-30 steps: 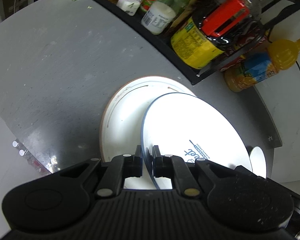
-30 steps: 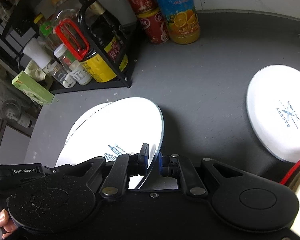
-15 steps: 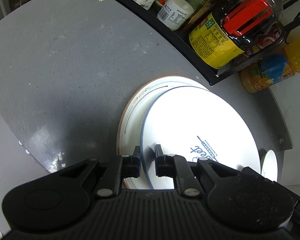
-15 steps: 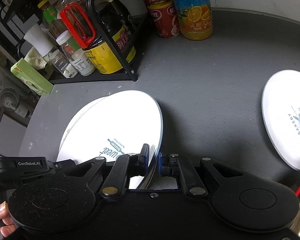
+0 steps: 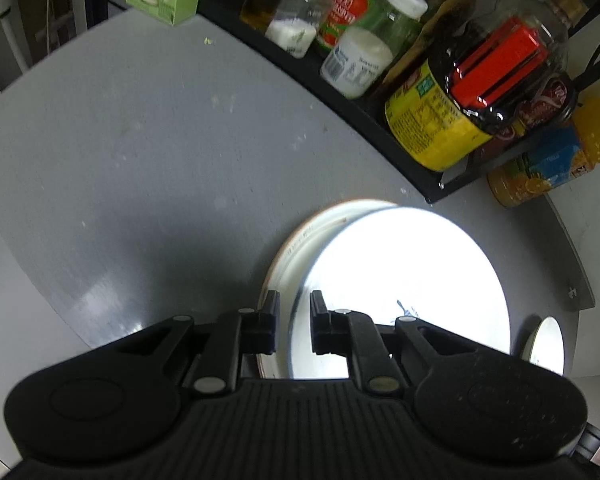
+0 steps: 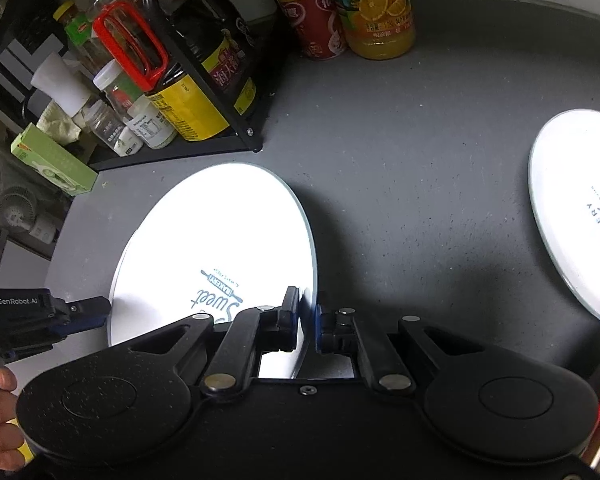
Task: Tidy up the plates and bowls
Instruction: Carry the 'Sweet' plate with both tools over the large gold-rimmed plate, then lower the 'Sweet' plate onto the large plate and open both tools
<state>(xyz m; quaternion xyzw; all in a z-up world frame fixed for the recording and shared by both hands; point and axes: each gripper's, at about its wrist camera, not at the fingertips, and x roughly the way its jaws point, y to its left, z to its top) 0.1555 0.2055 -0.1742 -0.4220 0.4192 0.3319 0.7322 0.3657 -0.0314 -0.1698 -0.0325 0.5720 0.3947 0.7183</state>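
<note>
Underneath, the brown-rimmed plate (image 5: 300, 236) is mostly hidden by the "Sweet" plate (image 6: 220, 240), pinched by the right gripper (image 6: 307, 320); the left gripper (image 5: 293, 326) gapes. Three plates.

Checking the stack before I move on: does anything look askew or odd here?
The Sweet plate sits off-centre on the brown-rimmed plate, whose edge shows only on one side. The right tool grips its rim; the left tool is open around it. No chips or spills show.
</note>
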